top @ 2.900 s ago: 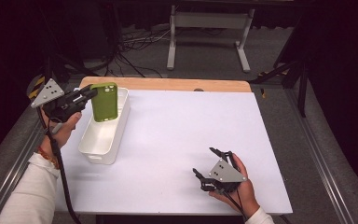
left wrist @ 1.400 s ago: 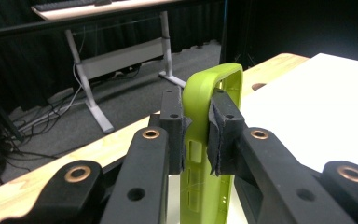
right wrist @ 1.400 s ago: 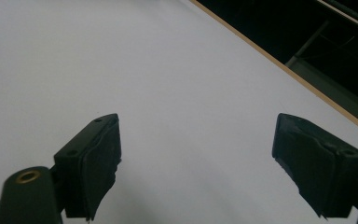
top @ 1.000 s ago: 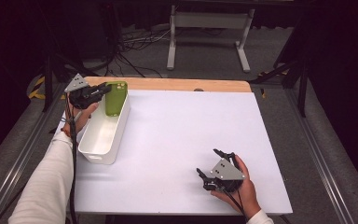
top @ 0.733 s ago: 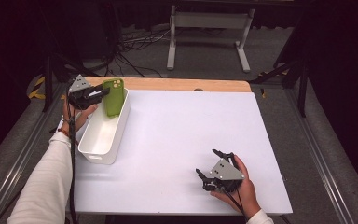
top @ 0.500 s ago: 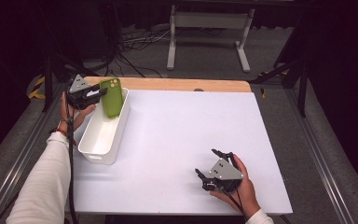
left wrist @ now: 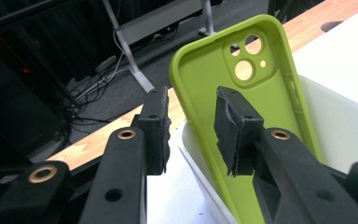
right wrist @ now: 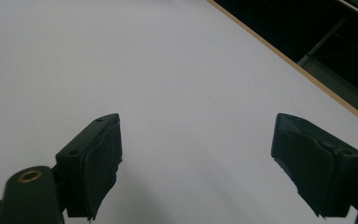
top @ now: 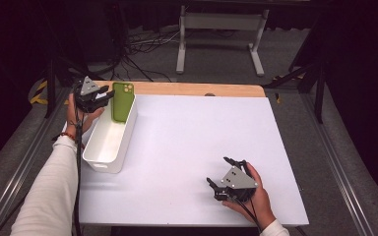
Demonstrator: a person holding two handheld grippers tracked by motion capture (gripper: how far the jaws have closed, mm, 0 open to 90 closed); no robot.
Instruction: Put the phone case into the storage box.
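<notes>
The green case (top: 122, 101) stands on end in the far end of the white bin (top: 109, 140), leaning against the bin's end wall with its camera holes uppermost, a pose that appears to keep it propped without support. The left tool (top: 100, 97) sits just beside it at the bin's far left corner; its jaws have just been opening and now stand a little apart, the case's edge close by the right pad (left wrist: 235, 126) but not pinched (a gap shows between the pads in the left gripper view), which suggests a release just made. The right tool (top: 225, 179) rests wide open and empty on the white bench (top: 202, 128), near its front right corner, well apart from the bin and apparently idle.
</notes>
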